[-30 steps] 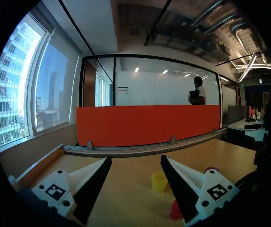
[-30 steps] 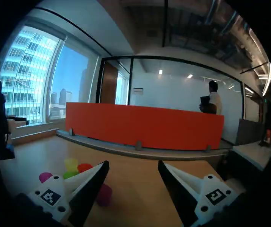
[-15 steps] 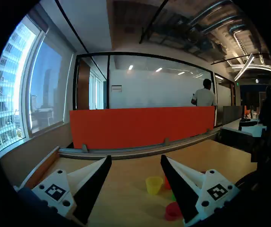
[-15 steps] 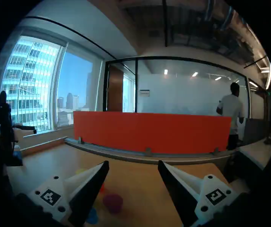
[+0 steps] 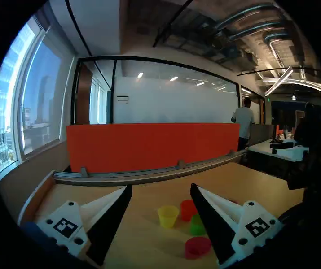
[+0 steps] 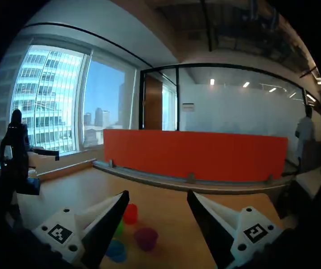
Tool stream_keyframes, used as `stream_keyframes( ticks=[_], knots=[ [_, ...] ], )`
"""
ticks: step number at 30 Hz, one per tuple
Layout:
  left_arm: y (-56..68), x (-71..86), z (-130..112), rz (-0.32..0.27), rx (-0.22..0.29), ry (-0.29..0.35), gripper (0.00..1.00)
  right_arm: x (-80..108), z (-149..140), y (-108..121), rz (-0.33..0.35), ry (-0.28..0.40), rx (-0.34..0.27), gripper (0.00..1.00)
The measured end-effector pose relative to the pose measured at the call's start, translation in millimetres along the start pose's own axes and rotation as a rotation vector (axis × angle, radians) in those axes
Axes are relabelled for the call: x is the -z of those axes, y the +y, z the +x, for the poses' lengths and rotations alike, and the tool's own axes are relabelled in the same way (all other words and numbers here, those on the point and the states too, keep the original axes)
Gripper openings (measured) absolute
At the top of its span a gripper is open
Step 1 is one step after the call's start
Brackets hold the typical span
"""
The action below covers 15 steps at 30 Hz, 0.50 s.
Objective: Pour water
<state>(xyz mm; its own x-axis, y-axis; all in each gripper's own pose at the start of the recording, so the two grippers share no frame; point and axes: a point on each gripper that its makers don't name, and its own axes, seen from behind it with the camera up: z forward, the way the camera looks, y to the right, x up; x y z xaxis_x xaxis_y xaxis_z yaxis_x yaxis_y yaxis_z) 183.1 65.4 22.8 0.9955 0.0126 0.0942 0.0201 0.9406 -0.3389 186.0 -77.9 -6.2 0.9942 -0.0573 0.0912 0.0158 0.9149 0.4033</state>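
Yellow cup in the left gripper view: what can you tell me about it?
The yellow cup is a small tumbler of plastic look, slightly see-through, wider at the rim than at the base. It stands upright, mouth up, on the wooden desk, close beside a red cup; whether they touch is unclear. Nothing grips it: the left gripper is open, short of it. Its contents cannot be told.

Low in each view, the left gripper (image 5: pixel 159 187) and the right gripper (image 6: pixel 156 193) have white wedge-shaped fingers (image 5: pixel 98 207) with black inner faces and square black-and-white markers (image 5: pixel 65 227).
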Motion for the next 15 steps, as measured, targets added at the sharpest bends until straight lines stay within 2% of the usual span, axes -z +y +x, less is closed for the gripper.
stream_keyframes(
  ticks=[9, 15],
  knots=[
    [28.8, 0.7, 7, -0.125, 0.023, 0.006, 0.96, 3.5, 5, -33, 0.154, 0.015, 0.017, 1.0],
    [37.9, 0.2, 9, -0.183, 0.033, 0.006, 0.96, 6.5, 8, -49, 0.234, 0.023, 0.032, 1.0]
  ],
)
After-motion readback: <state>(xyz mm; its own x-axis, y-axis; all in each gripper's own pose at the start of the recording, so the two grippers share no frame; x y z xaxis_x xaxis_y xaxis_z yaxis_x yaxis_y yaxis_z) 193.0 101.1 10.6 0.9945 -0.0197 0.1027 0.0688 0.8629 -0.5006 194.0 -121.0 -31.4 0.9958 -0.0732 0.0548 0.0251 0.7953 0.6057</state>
